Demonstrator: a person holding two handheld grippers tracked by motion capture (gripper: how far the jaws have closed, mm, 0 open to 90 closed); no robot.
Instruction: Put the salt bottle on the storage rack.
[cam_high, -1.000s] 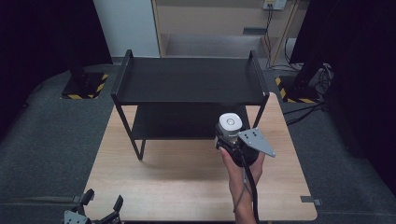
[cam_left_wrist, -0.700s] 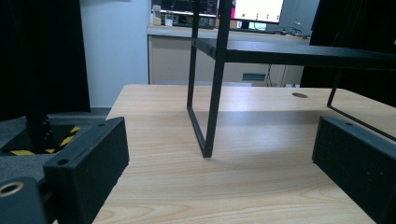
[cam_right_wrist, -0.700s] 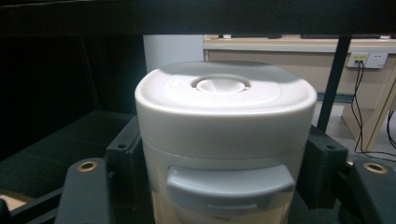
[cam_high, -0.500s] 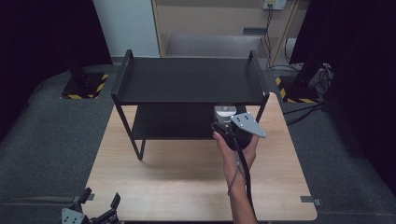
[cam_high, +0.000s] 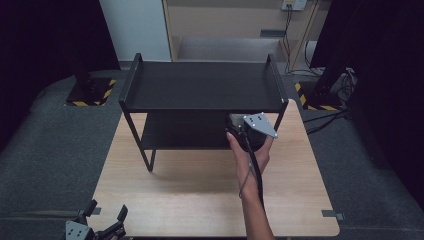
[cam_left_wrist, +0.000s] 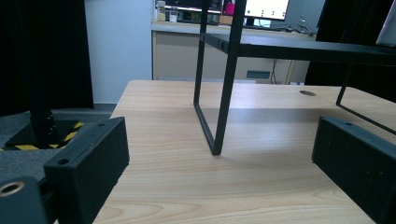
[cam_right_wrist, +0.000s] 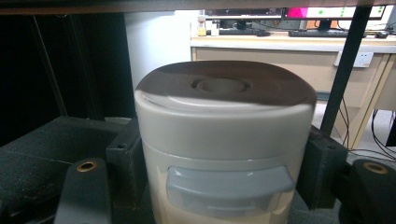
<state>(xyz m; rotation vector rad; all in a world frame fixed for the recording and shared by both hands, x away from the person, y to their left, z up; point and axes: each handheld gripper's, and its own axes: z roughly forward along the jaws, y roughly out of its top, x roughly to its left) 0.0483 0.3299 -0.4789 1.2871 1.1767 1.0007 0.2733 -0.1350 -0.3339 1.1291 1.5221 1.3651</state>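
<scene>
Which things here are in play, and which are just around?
In play:
- white container, clamped in the right gripper
- black shelf rack, lower shelf

Just around:
- left gripper, open, at the table edge
- hazard-striped stand bases on the floor

A two-tier shelf unit (cam_high: 202, 92) stands on the far half of the desk (cam_high: 190, 195), its near half bare. At the unit's right front, the right gripper (cam_right_wrist: 223, 154) reaches under the top shelf, a lidded container (cam_right_wrist: 224, 140) between its jaws, over the lower shelf (cam_high: 175, 132). The left gripper (cam_high: 95, 230) sits at the desk's near left corner, facing the unit's front left leg (cam_left_wrist: 224, 93).
</scene>
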